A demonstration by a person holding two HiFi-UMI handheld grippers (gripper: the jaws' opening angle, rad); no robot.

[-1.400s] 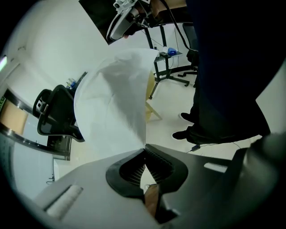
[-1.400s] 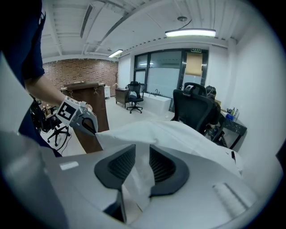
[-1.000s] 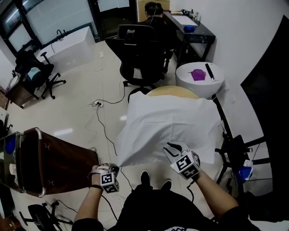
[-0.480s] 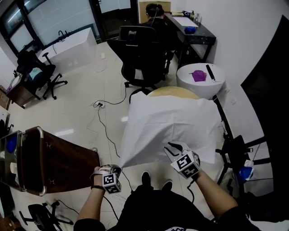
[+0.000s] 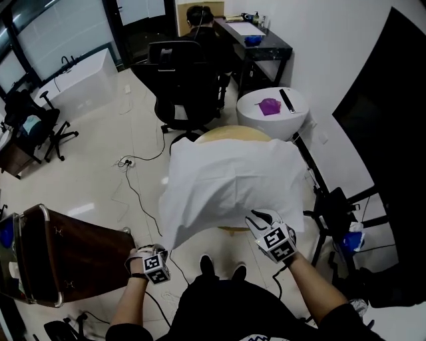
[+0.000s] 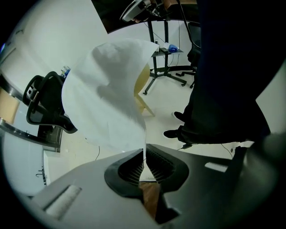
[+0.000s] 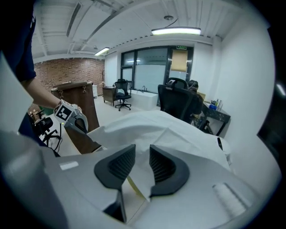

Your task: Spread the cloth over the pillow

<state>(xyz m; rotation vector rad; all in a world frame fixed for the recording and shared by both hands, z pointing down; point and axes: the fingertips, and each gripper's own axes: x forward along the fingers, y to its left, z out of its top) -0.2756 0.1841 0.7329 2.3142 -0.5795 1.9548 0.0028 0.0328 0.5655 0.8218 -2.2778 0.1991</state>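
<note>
A white cloth [image 5: 226,180] lies draped over a pale yellow pillow [image 5: 233,135] on a stand, and only the pillow's far rim shows. My left gripper [image 5: 162,253] is low at the left, shut on the cloth's near left corner. From that corner the cloth rises taut, as the left gripper view shows: cloth [image 6: 107,89], gripper [image 6: 144,154]. My right gripper [image 5: 258,217] is at the cloth's near edge. Its jaws stand apart with a fold of the cloth [image 7: 170,134] lying loose between them, seen at the gripper [image 7: 142,159].
A round white table [image 5: 293,116] with a purple thing stands behind the pillow. Beyond it are a black office chair [image 5: 183,73] and a seated person [image 5: 200,20] at a black desk. A brown cabinet [image 5: 60,253] is at the left, a black stand [image 5: 333,206] at the right, and cables [image 5: 133,180] lie on the floor.
My left gripper has sunk with the cloth corner, and the cloth's left flap now hangs steeper and closer to the pillow. The right gripper has shifted a little along the near edge.
</note>
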